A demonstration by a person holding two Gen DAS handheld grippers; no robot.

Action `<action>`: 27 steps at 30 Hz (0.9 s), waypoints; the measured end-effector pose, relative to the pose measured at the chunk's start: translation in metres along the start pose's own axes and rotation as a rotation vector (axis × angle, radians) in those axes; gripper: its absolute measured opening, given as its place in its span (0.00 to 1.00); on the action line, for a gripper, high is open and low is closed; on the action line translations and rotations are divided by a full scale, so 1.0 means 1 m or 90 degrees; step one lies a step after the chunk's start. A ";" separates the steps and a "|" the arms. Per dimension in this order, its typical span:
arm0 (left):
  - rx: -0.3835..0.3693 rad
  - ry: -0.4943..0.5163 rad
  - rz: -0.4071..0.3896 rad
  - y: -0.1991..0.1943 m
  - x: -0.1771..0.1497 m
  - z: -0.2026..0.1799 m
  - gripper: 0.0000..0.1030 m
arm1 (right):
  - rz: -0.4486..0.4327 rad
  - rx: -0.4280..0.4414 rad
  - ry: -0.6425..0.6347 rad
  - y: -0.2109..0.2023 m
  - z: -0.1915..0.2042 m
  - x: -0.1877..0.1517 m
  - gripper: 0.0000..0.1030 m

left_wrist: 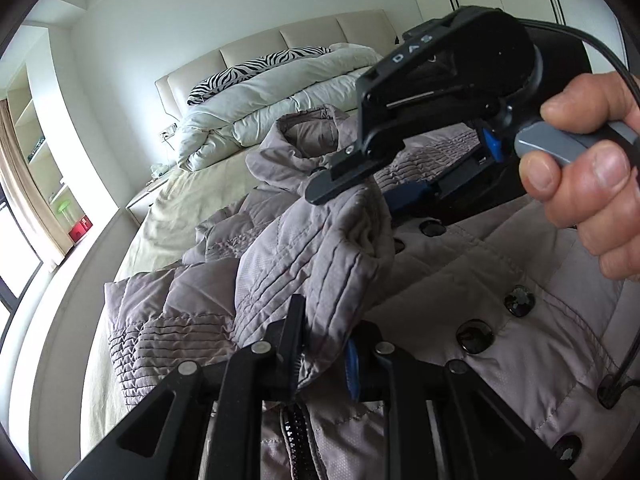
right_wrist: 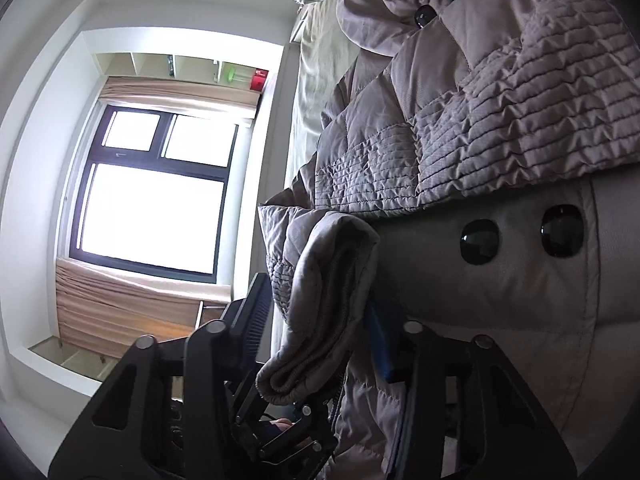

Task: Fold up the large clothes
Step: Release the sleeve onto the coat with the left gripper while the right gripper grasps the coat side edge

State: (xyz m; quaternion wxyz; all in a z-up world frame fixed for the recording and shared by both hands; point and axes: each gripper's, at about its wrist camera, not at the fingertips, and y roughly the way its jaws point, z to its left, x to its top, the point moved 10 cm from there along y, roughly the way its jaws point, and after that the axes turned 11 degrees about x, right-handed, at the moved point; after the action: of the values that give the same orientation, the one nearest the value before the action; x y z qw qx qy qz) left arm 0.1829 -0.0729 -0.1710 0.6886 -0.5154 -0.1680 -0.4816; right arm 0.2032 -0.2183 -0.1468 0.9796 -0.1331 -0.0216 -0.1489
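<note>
A large taupe quilted down coat (left_wrist: 500, 280) with dark round buttons lies on the bed. My left gripper (left_wrist: 322, 344) is shut on a fold of the coat's sleeve near the zipper edge. My right gripper (left_wrist: 360, 184) shows in the left wrist view, held by a hand, its jaws closed on the same sleeve higher up. In the right wrist view the right gripper (right_wrist: 320, 332) is shut on the sleeve's ribbed cuff (right_wrist: 316, 320), with the coat (right_wrist: 500, 128) filling the right side.
The bed (left_wrist: 176, 216) has a pale yellow sheet, a bunched white duvet (left_wrist: 280, 104) and a zebra pillow (left_wrist: 256, 68) at the padded headboard. A bright window (right_wrist: 152, 200) with beige curtains is beside the bed. Shelves (left_wrist: 36, 136) line the wall.
</note>
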 end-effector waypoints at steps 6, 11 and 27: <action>0.000 -0.033 -0.024 -0.009 0.007 0.007 0.76 | -0.010 -0.060 -0.073 -0.002 0.021 0.017 0.16; 0.043 -0.072 -0.049 -0.014 0.013 0.035 0.90 | -0.068 -0.057 -0.101 -0.041 0.050 0.054 0.15; 0.167 -0.203 0.064 0.095 0.009 0.131 0.90 | -0.239 0.011 -0.178 -0.196 0.176 0.132 0.15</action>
State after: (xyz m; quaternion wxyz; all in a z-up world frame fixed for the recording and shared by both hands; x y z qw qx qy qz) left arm 0.3015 0.0373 -0.1622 0.7375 -0.4987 -0.3105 -0.3331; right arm 0.2706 -0.3893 0.0838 0.9234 -0.1379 -0.1824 -0.3083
